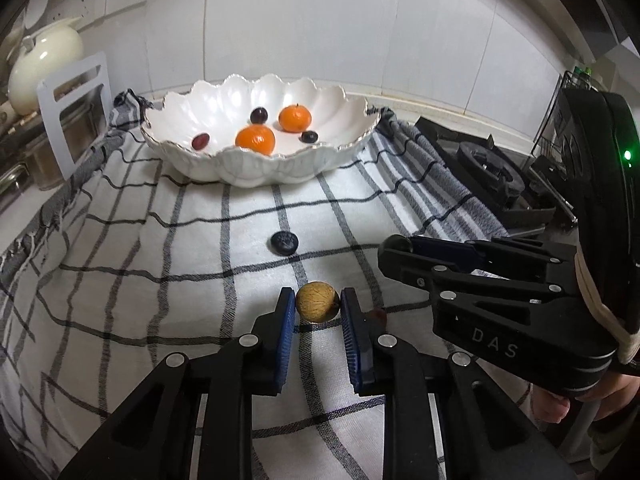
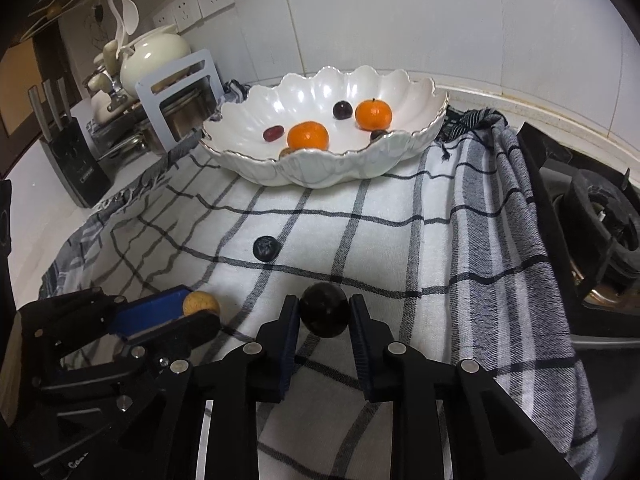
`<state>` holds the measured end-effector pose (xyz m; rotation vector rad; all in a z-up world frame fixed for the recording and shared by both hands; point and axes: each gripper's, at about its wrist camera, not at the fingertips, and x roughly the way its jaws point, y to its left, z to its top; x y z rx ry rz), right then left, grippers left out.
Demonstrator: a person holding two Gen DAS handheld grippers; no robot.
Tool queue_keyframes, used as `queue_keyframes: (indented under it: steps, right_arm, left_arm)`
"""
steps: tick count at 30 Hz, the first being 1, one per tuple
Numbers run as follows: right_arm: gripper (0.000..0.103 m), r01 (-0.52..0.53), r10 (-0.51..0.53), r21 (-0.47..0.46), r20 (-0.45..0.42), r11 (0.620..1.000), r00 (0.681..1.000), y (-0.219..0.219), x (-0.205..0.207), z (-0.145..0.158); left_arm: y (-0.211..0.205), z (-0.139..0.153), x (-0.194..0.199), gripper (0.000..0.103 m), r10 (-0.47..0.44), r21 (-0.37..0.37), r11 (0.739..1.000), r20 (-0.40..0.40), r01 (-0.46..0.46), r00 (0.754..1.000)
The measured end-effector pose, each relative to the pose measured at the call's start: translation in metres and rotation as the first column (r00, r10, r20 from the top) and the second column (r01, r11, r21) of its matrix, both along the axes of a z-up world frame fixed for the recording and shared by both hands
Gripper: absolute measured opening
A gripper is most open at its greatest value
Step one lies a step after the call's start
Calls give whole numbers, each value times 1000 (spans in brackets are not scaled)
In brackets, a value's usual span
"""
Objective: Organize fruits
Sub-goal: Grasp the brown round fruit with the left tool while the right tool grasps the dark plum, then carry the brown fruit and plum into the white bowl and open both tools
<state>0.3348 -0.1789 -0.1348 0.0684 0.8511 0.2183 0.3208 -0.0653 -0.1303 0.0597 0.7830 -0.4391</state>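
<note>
Jaws clamp longan (image 1: 317, 302) – grape (image 2: 324, 310)

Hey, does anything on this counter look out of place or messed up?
One blueberry lies alone on the checked cloth, outside the bowl. The cloth is rumpled and hangs over the stove.

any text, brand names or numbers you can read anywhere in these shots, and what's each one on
"DAS": pale letters on the side of the black right gripper, as the left wrist view shows it.
Partial pale lettering on the black left gripper, at the right wrist view's bottom edge: cut off, unreadable.
Small mark on the black knife block: too blurred to read.
Nothing else carries legible text.
</note>
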Motion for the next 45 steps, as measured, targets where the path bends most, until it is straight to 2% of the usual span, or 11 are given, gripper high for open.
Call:
queue_keyframes:
  steps: [14,23,34,45]
  right_arm:
    - [27,23,-22,-3,104,1000,994,1,-28,44]
    - [27,26,-24,-10,192,1000,981,2,-33,77]
    - [27,38,-36,0,307,999,951,7,-23,116]
    - [27,34,-43,32,341,999,939,9,11,140]
  left_arm:
    - [17,41,-17,24,41,-47,998,94,-37,995]
    - [23,72,-23,24,65,-71,996,181,-53,981]
    - [32,113,-12,24,112,-80,992,291,-92,950]
    - [36,141,17,24,117,-72,993,369,-97,922]
